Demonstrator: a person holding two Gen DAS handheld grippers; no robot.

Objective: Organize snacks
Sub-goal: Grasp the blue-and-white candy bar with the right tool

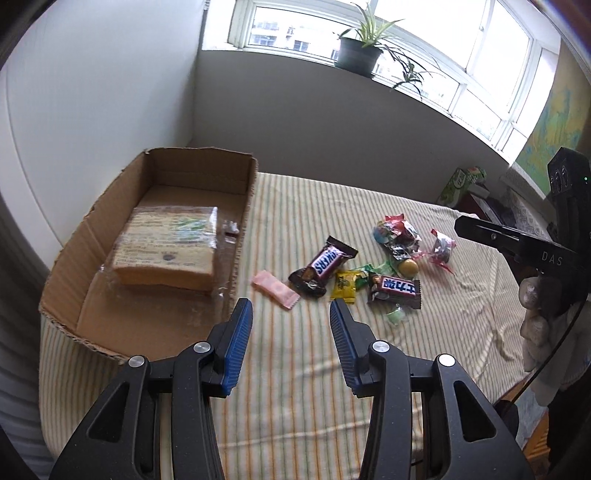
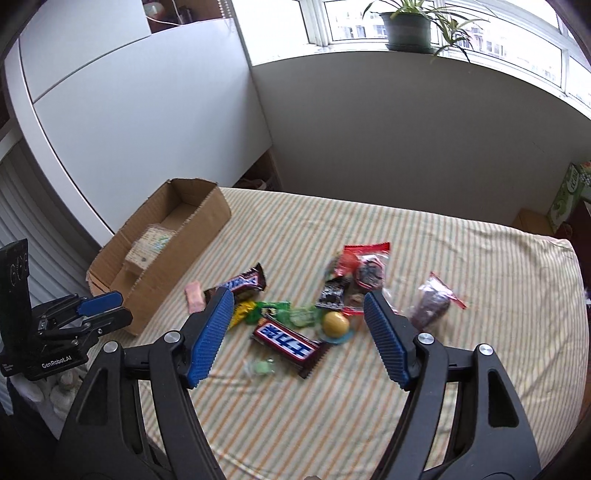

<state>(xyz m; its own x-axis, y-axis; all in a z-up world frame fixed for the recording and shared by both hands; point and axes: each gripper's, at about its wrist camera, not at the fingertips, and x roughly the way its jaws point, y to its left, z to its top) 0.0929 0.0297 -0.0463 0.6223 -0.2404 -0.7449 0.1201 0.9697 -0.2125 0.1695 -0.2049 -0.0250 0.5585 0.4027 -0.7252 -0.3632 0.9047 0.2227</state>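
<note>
Cardboard box (image 1: 110,240) on striped bed (image 1: 295,387), wrapped cake (image 1: 166,247) inside. Snack pile (image 1: 369,266) right of box, on bed. Left claw (image 1: 291,314) partly open, empty, near box corner. Right claw (image 2: 299,306) wide open, empty, over pile right of box.

Home bedroom — striped bed (image 2: 406,258), windowsill plant (image 2: 406,26).

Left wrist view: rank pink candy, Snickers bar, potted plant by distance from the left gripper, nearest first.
From the left gripper:
1. Pink candy, on the cloth just beyond the fingertips.
2. Snickers bar, further out, slightly right.
3. Potted plant, far off on the windowsill.
</note>
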